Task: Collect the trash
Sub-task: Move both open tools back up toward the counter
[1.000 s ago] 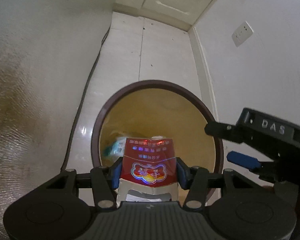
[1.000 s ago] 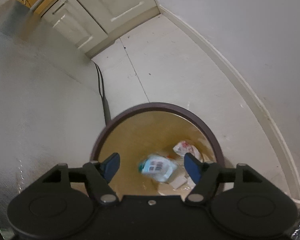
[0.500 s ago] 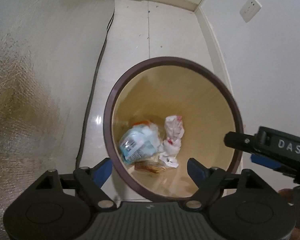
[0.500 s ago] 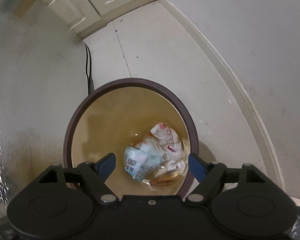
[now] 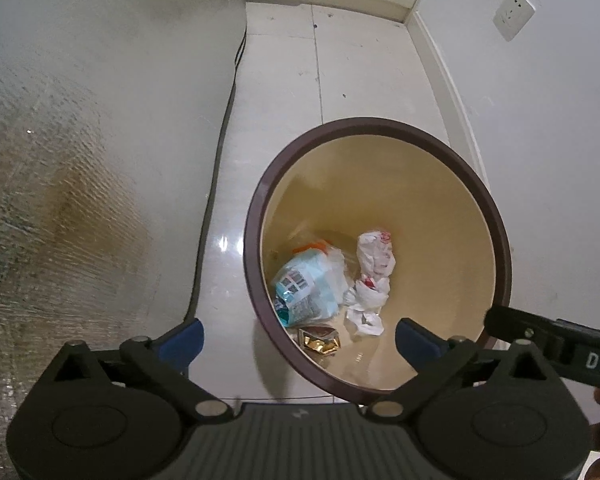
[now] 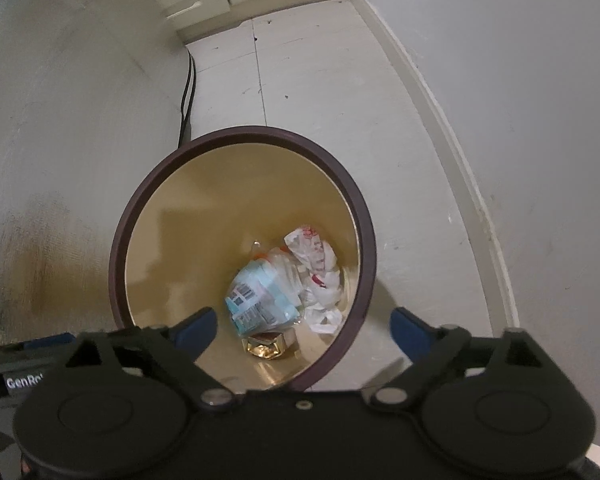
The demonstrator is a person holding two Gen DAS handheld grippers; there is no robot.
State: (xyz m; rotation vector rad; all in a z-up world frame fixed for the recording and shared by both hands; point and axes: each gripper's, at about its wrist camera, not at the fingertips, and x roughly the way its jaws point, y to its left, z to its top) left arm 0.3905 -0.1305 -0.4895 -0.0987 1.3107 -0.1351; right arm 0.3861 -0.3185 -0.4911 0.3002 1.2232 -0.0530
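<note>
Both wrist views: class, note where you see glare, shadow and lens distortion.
Left wrist view: bright glare spots on the glossy tiled floor beside the brown-rimmed round bin; the white baseboard bows from fisheye; corners vignette black. Right wrist view: the bin casts a soft shadow on the floor to its right; the gold foil wrapper glints; the baseboard curves strongly.

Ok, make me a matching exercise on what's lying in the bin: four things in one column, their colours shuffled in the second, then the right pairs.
Things:
1. bin rim
2. packet with barcode
3. crumpled wrapper
4. small box

Colours:
A. white with red print
B. shiny gold
C. dark brown
D. light blue

Pairs: 1-C, 2-D, 3-A, 4-B
</note>
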